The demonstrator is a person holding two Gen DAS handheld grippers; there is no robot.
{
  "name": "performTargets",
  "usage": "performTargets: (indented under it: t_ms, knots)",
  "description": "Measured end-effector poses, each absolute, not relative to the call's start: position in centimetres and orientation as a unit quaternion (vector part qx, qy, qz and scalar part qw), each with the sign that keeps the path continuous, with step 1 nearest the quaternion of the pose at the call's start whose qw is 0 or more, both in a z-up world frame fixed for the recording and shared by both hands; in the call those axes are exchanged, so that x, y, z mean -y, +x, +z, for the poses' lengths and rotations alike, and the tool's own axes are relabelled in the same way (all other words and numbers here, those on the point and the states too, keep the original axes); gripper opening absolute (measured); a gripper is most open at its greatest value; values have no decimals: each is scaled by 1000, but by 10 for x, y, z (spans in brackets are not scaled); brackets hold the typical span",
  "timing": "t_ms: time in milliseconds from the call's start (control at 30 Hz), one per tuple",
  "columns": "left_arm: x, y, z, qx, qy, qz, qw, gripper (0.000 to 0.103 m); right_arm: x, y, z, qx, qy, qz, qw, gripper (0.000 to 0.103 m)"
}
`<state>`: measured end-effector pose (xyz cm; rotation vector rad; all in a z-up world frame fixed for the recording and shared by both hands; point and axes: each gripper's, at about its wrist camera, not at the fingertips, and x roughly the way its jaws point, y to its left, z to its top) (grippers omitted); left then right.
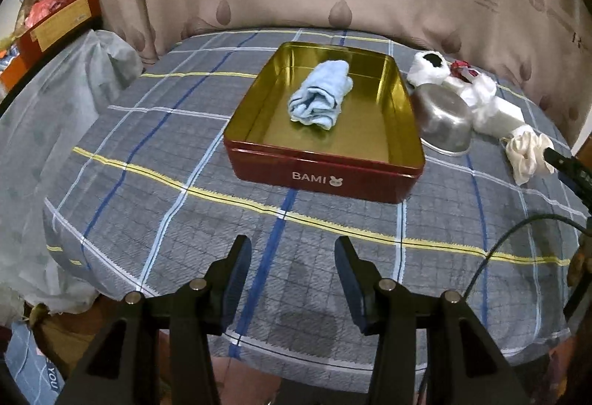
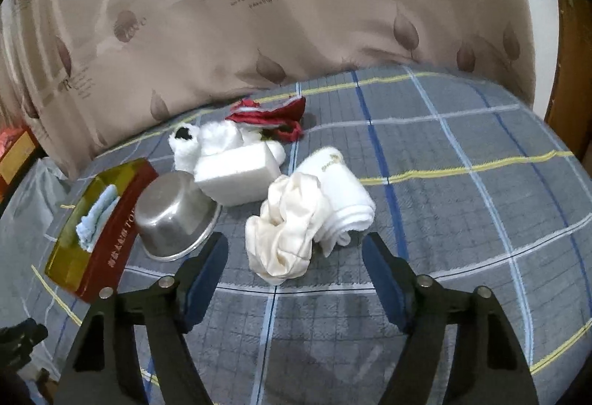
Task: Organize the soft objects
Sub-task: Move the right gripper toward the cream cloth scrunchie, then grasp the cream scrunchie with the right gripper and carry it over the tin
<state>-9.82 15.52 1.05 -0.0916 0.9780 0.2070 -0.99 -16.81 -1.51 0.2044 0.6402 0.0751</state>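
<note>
Lengthwise in the red tin (image 1: 325, 179): rolled blue towel (image 1: 320, 93), long axis running front-to-back; left gripper (image 1: 292, 279) and right gripper (image 2: 294, 273) both spread, empty.

Dim, even indoor light; strong fisheye bending at edges; right view slightly blurred.

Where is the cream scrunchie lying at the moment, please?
In the right wrist view the cream scrunchie lies on the plaid bedcover just ahead of the open right gripper, against the rolled white towel, right of the overturned steel bowl.
</note>
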Motion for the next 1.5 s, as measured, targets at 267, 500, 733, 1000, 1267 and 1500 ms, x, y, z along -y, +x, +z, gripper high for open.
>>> performTargets:
  t_ms: [267, 500, 733, 1000, 1267, 1500]
  knots:
    - [-148, -96, 2, -482, -24, 82, 872, 48, 162, 7, -21, -336, 94, 46, 936, 22]
    - [-147, -96, 2, -482, -25, 83, 872, 48, 160, 7, -19, -354, 133, 88, 921, 8]
    - [-144, -98, 4, -477, -27, 80, 875, 48, 125, -18, 38, -310, 119, 164, 929, 8]
    - [-148, -100, 10, -465, -31, 89, 880, 48, 50, 9, 69, -317, 116, 246, 909, 8]
    - [-161, -99, 8, -466, -42, 86, 880, 48, -30, 57, 66, -338, 56, 257, 904, 8]
    - [-163, -97, 10, -464, -43, 82, 881, 48, -79, 101, 32, -367, -12, 229, 901, 8]
